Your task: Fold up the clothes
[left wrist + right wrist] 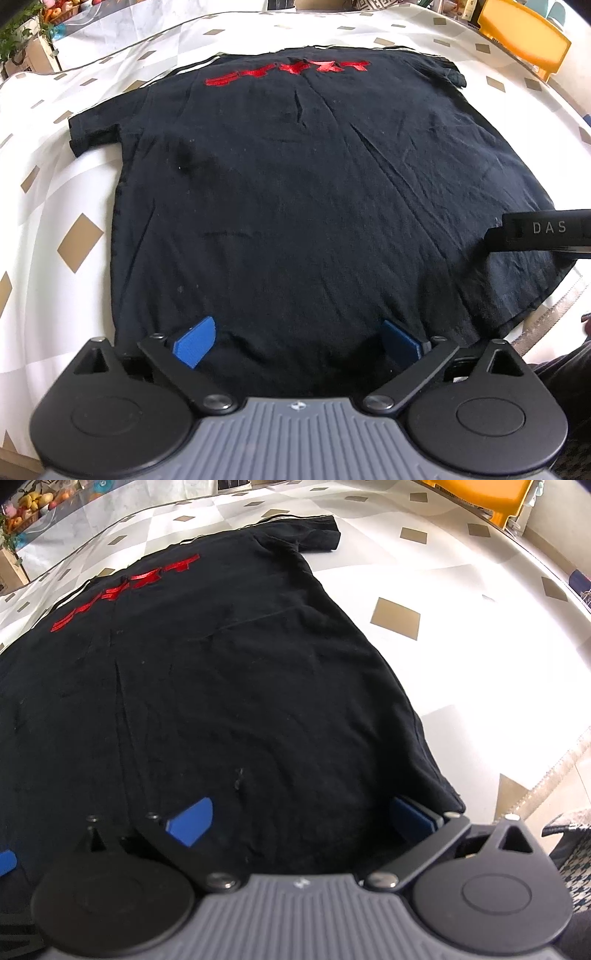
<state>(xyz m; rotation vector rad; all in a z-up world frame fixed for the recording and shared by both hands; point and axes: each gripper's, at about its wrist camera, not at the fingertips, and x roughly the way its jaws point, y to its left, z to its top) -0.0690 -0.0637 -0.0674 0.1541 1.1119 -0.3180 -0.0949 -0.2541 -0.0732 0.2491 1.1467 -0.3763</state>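
A black T-shirt [295, 184] with a red print [288, 72] near its collar end lies flat on the table, hem towards me. My left gripper [298, 343] hangs over the hem left of its middle, jaws wide open, blue pads [195, 343] apart over the cloth and gripping nothing. My right gripper [303, 820] stands open over the T-shirt [221, 683] at its hem's right corner, with nothing pinched either. The right sleeve [314, 535] and the left sleeve [92, 133] lie spread out. A black housing [543, 232] of the right gripper shows at the left wrist view's right edge.
The tablecloth [55, 221] is white with tan diamonds and reaches past the shirt on every side. A yellow chair [524, 37] stands beyond the far right corner. A plant [18, 37] and fruit [29, 502] sit at the far left. The table's right edge [554, 771] is close.
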